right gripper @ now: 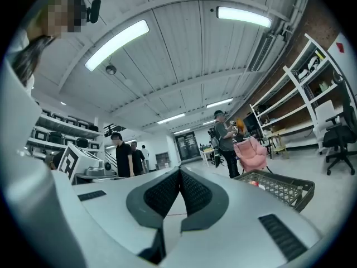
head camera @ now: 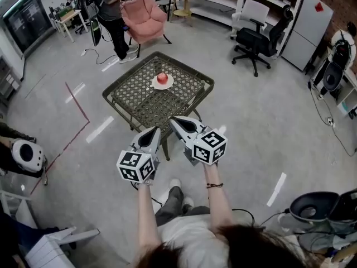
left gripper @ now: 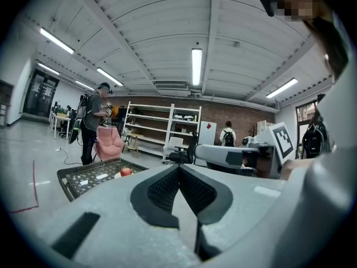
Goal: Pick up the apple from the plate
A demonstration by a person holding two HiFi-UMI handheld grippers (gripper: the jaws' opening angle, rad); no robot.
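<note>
Dark lattice table (head camera: 139, 91) mid-scene, beyond both grippers. Pink armchair (head camera: 144, 17) far left behind table, standing person (head camera: 109, 7) just beside it. Black office chair (head camera: 259, 38) far right. Left gripper (head camera: 154, 130) and right gripper (head camera: 173, 120) side by side at table's near side, tips aimed toward table. Both clenched, pads pressed together, nothing between them. White plate (head camera: 169, 86) around middle of table top. Red apple (head camera: 162, 77) sitting on plate, untouched, well apart from both grippers.
</note>
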